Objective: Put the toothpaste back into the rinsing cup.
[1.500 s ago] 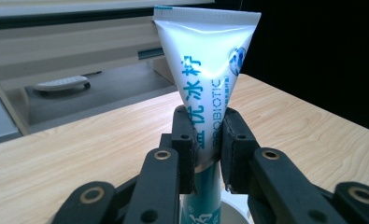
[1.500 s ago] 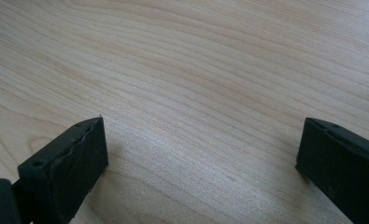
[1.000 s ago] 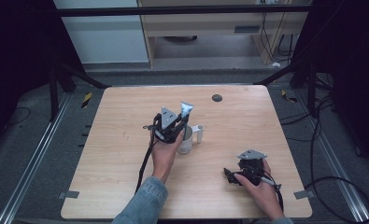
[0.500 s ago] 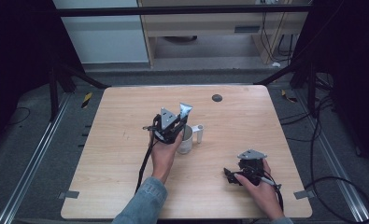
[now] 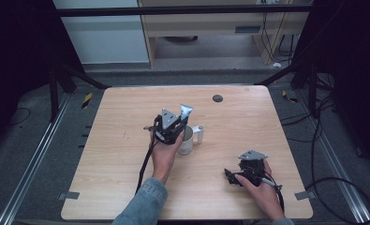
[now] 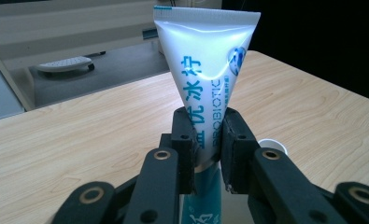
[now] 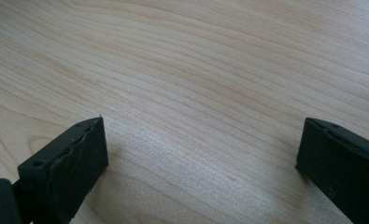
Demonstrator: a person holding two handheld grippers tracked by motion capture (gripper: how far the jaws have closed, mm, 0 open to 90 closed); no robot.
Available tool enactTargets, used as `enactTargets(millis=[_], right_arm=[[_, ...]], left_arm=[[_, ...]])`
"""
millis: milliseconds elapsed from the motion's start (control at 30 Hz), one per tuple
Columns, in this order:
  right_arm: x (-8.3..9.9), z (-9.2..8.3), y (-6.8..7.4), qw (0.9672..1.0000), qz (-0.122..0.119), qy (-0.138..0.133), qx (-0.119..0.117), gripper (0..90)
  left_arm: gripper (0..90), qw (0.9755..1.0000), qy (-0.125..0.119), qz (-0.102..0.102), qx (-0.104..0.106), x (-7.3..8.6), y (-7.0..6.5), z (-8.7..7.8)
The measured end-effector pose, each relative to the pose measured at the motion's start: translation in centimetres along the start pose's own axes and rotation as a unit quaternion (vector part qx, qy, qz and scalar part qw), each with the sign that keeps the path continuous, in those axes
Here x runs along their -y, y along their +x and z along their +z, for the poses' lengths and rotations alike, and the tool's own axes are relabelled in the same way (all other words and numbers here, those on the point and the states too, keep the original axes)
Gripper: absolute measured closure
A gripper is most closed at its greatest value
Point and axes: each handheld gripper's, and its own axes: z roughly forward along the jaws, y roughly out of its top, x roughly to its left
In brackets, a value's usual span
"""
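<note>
A white and teal toothpaste tube (image 6: pixel 205 70) stands upright, crimped end up, with my left gripper (image 6: pixel 206 140) shut on its lower half. In the high view the tube (image 5: pixel 186 111) rises above the left gripper (image 5: pixel 177 126), right over a white cup (image 5: pixel 186 143) near the table's middle. Whether the tube's lower end is inside the cup is hidden by the jaws. My right gripper (image 5: pixel 230 177) rests low on the wooden table (image 5: pixel 126 154) near the front right. Its jaws stand wide apart over bare wood (image 7: pixel 201 140), with nothing between them.
A small white cap-like piece (image 5: pixel 200 133) stands just right of the cup; its rim (image 6: pixel 272 145) peeks out beside the jaws. A dark round disc (image 5: pixel 217 98) lies near the table's far edge. Black cables trail from both grippers toward the front edge.
</note>
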Motion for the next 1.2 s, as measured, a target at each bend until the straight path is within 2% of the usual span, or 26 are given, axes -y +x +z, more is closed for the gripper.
enactTargets(millis=[433,767,1200], right_arm=[[0.00,0.00,0.00,1.0000,0.000,0.000,0.000,2.1],[0.00,0.00,0.00,1.0000,0.000,0.000,0.000,2.1],[0.00,0.00,0.00,1.0000,0.000,0.000,0.000,2.2]], left_arm=[[76.6,1.0000,0.001,-0.004,0.003,0.06,-0.15,0.18],[75.9,1.0000,0.004,0.008,0.004,-0.08,-0.60,0.35],[73.9,1.0000,0.003,0.004,0.007,-0.09,-0.67,0.37]])
